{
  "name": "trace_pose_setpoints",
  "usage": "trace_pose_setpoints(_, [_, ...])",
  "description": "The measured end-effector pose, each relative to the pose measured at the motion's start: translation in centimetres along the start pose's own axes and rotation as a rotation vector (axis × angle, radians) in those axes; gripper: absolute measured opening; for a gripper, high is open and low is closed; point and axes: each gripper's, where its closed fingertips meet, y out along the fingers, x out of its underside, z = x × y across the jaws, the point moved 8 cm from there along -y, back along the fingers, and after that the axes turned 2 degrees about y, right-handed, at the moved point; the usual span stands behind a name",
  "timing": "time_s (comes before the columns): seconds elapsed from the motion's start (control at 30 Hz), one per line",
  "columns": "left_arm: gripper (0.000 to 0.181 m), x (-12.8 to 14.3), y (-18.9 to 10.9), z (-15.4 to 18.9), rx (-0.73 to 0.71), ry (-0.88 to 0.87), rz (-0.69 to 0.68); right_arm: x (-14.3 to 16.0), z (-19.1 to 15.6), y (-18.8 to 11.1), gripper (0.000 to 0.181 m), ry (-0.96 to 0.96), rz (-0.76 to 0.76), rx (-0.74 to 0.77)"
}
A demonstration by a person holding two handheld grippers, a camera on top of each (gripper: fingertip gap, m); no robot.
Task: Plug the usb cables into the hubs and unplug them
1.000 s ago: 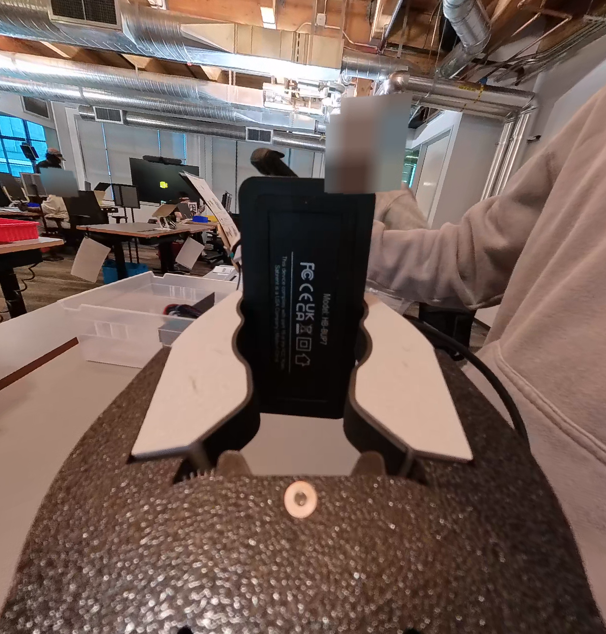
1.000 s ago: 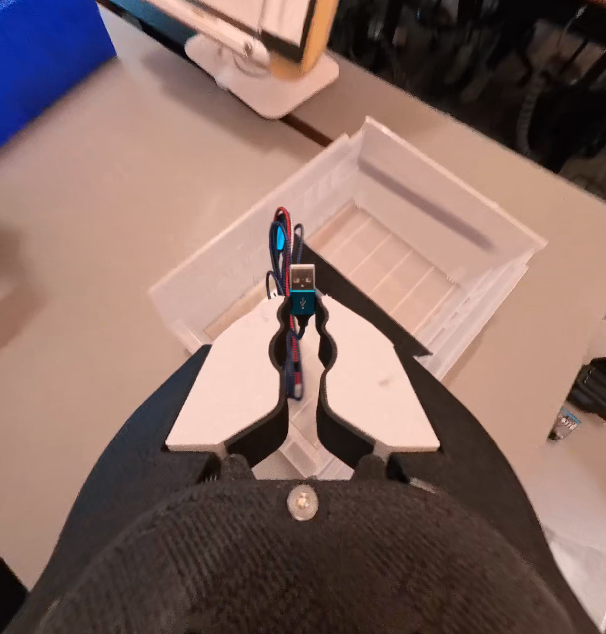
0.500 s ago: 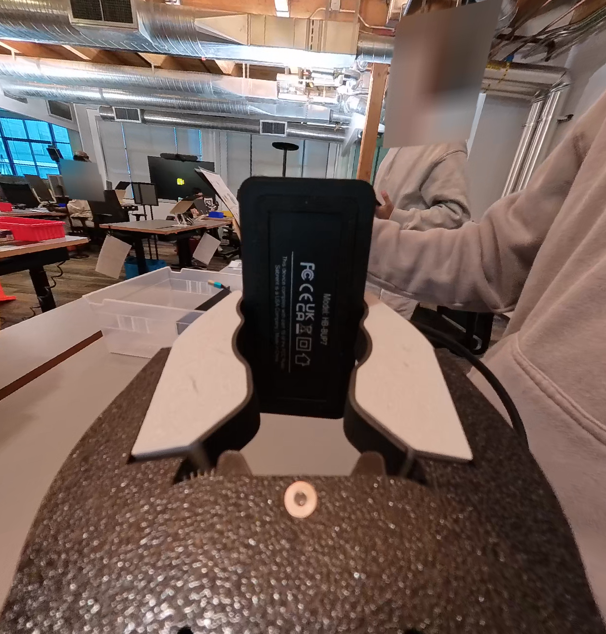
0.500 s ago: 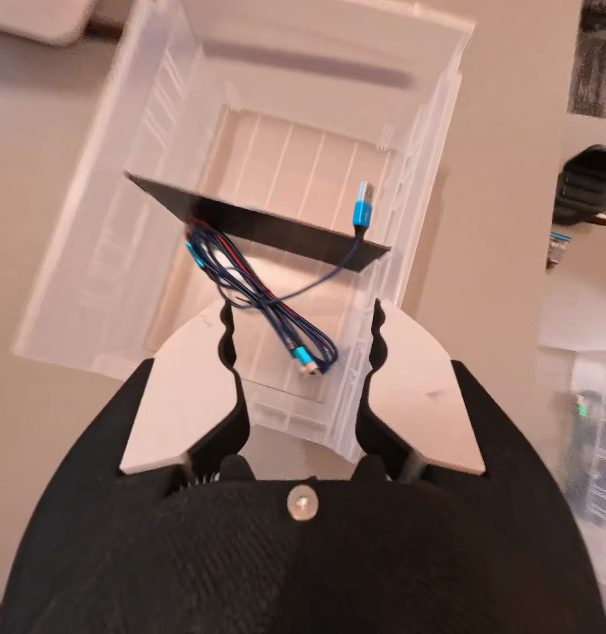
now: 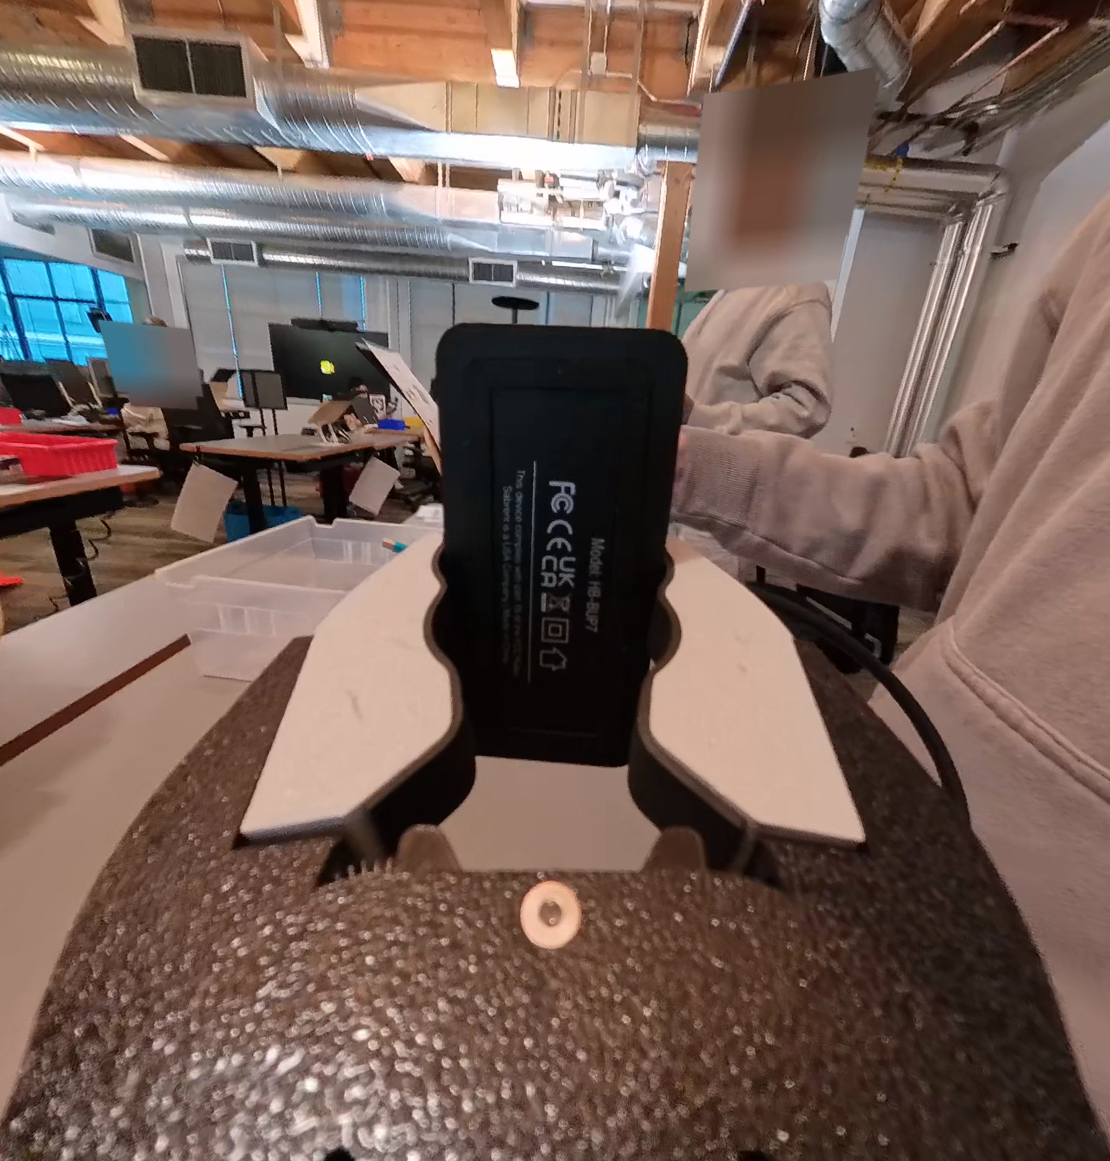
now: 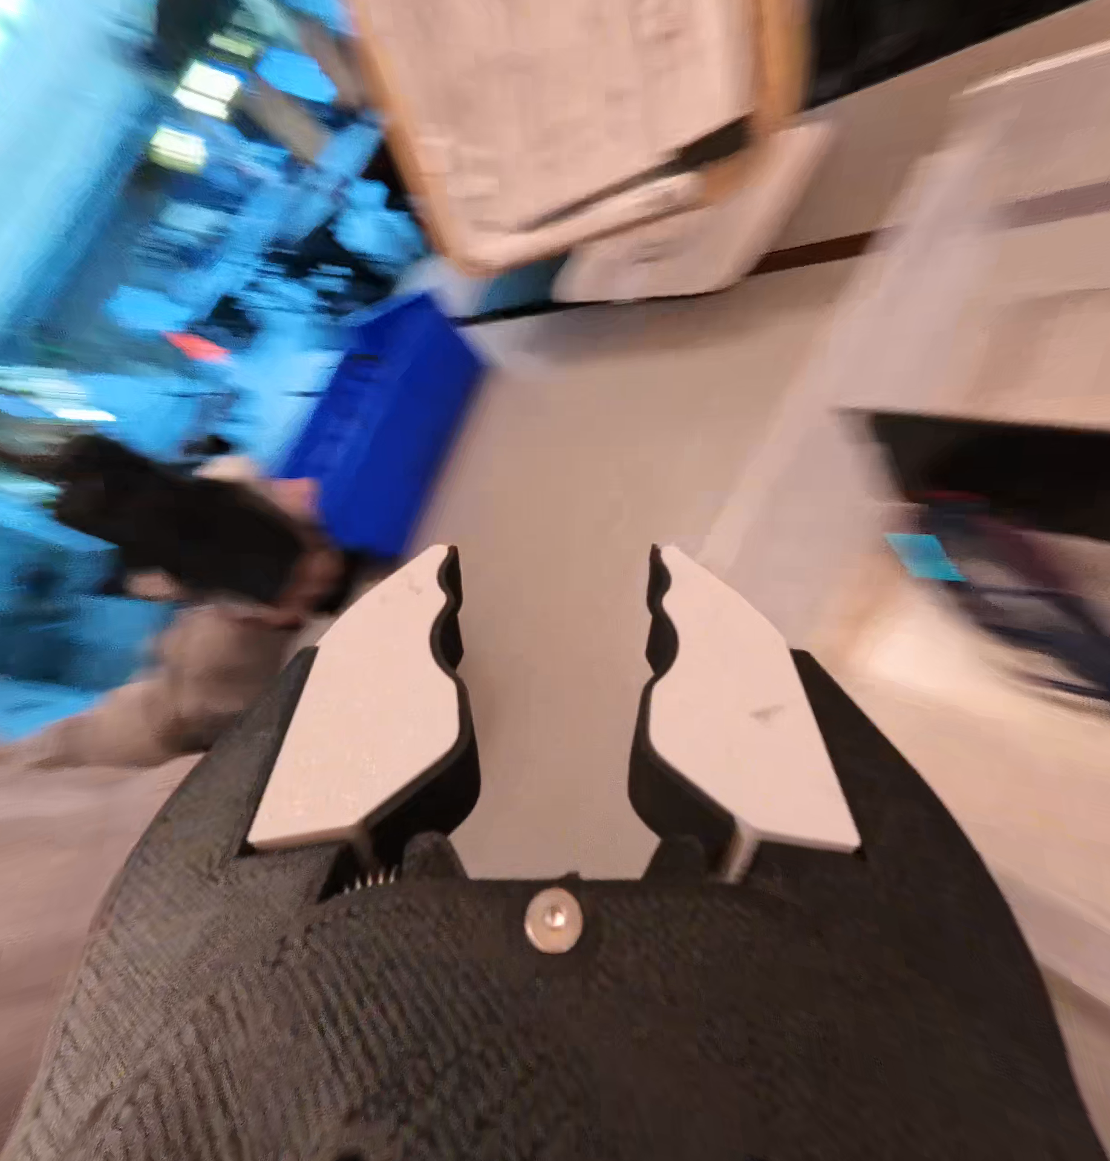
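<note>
My left gripper [image 5: 552, 559] is shut on a black USB hub [image 5: 558, 540] and holds it upright above the table, its labelled back toward the camera. The hub's black cable [image 5: 904, 697] runs off to the right. My right gripper [image 6: 552, 553] is open and empty over the bare table; its view is heavily blurred by motion. The blue-tipped USB cable [image 5: 392, 545] lies in the clear plastic bin [image 5: 269, 584], with only its plug end showing in the left wrist view. The bin shows as a blur at the right of the right wrist view [image 6: 979, 301].
A blue box [image 6: 389, 433] stands on the table [image 6: 558, 477] to the left of my right gripper. A framed board on a white stand [image 6: 602, 157] is at the far edge. A person's beige sleeve [image 5: 854, 496] and body fill the right of the left wrist view.
My right gripper opened and let the USB cable drop into the clear bin, then swung fast to the left away from it. My left gripper keeps the hub and has turned slightly.
</note>
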Motion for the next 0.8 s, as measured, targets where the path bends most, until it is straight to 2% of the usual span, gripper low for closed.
trace_pose_setpoints(0.03, [0.059, -0.1, 0.0, -0.1, -0.002, 0.007, 0.013, 0.9, -2.2, 1.4, 0.058, 0.059, -0.021, -0.146])
trace_pose_setpoints(0.13, [0.059, -0.3, 0.1, -0.1, 0.016, 0.031, 0.027, 3.9, -7.2, 5.3, 0.056, 0.265, -0.106, -0.435])
trace_pose_setpoints(0.27, [0.059, -0.6, 0.6, 0.3, 0.053, 0.066, -0.004, 6.7, -11.1, 8.7, 0.049, 0.492, -0.213, -0.660])
trace_pose_setpoints(0.37, [0.059, -0.6, 0.8, 0.5, 0.059, 0.112, -0.049, 7.5, -11.8, 9.7, 0.043, 0.553, -0.227, -0.672])
trace_pose_setpoints(0.53, [0.059, -0.3, 0.9, 0.8, 0.043, 0.180, -0.108, 7.4, -12.2, 10.0, 0.009, 0.603, -0.220, -0.702])
trace_pose_setpoints(0.8, [0.058, 0.5, 0.6, 0.7, -0.010, 0.196, -0.095, 7.7, -12.1, 10.5, 0.008, 0.622, -0.257, -0.637])
